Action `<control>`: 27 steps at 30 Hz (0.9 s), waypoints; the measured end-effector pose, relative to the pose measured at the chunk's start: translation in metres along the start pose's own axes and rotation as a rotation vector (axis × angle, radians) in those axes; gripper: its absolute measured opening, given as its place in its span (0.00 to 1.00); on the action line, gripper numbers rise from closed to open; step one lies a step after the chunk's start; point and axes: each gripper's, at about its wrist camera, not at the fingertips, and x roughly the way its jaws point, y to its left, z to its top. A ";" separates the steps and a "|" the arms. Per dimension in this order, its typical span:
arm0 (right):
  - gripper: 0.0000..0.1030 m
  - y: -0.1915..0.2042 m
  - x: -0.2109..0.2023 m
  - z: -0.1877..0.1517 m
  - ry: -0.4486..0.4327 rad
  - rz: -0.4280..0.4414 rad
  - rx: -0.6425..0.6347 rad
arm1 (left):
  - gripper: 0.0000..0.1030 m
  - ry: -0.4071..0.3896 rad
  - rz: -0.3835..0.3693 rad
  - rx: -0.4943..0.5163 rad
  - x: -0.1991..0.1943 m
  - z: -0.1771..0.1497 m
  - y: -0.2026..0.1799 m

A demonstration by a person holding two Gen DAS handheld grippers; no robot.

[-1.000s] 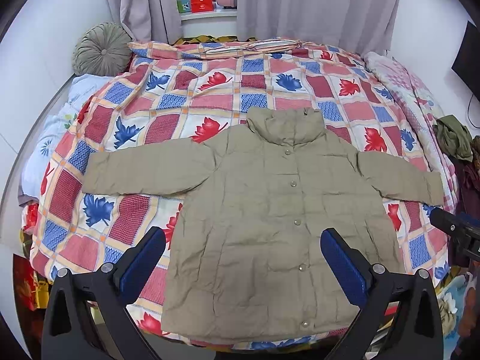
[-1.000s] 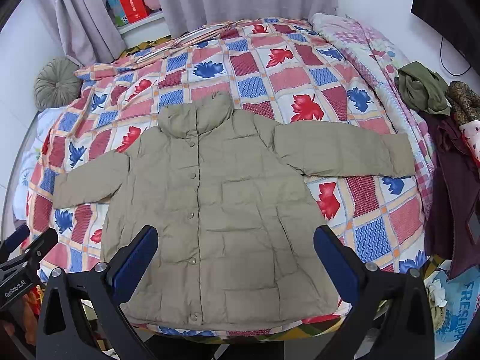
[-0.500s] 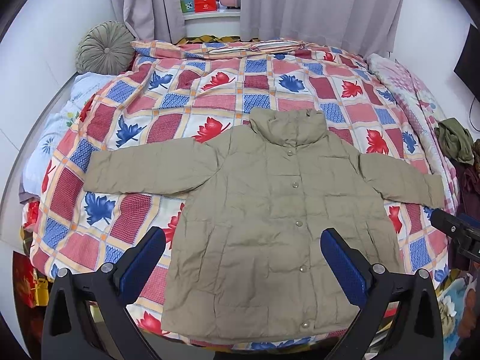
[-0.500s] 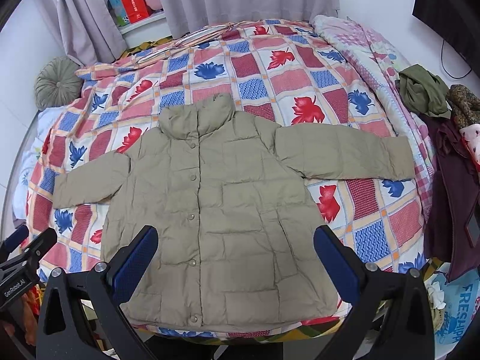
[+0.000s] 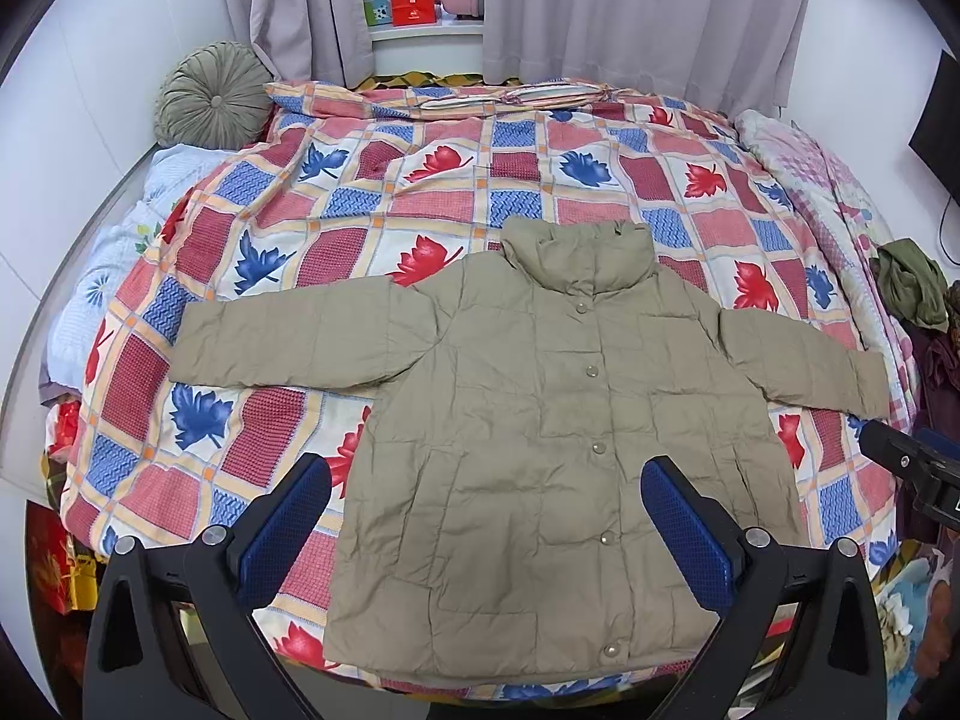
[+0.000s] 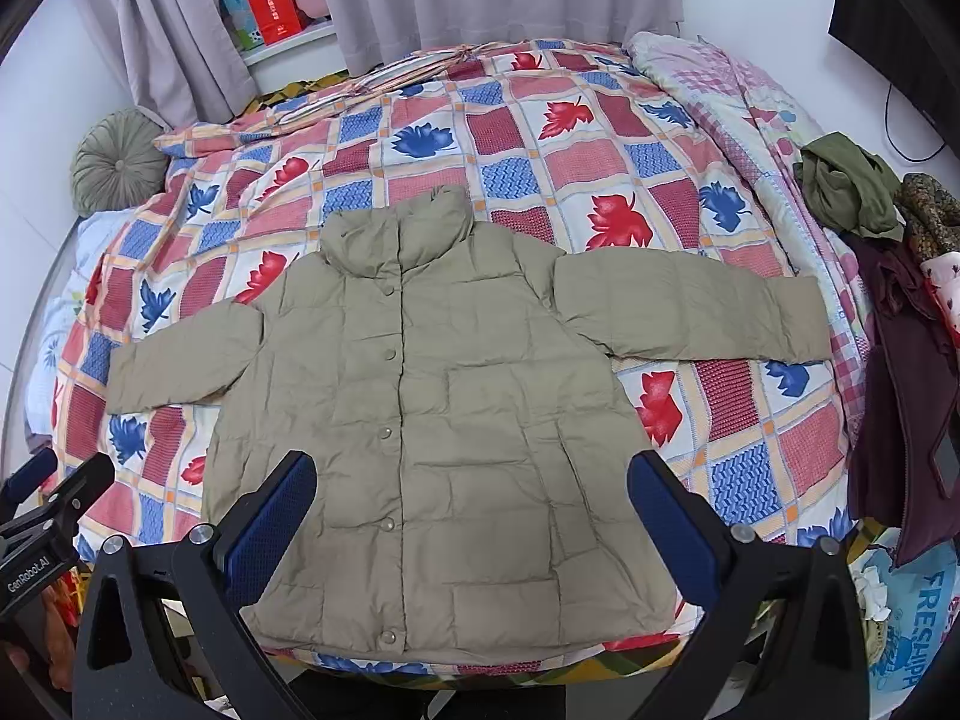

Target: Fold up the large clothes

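**A:** Where is the jacket [image 5: 540,456]?

**B:** It lies flat and face up on the bed [image 5: 420,192], on a quilt printed with red and blue leaves. It sits near the foot edge of the bed, closest to the cameras.

**A:** Which way does it point?

**B:** Its long axis runs from hem to collar. The hem is at the near edge and the collar [image 5: 579,261] points away, toward the curtains [image 5: 636,12]. The row of snaps runs up the middle and all look fastened. Both sleeves are spread straight out to the sides, across the bed.

**A:** And the tools?

**B:** The left tool [image 5: 486,531] hangs above the hem with its blue-padded fingers spread wide, holding nothing. The right tool [image 6: 471,534] is the same: fingers spread wide over the lower part of the jacket, not touching it.

**A:** Anything else nearby?

**B:** A round green cushion [image 5: 213,96] rests at the far left corner, and a pile of clothes [image 6: 888,252] lies off the bed's right side.
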 end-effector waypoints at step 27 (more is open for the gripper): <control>1.00 0.000 -0.001 -0.001 -0.003 0.000 -0.002 | 1.00 -0.004 -0.002 0.000 0.000 0.005 0.004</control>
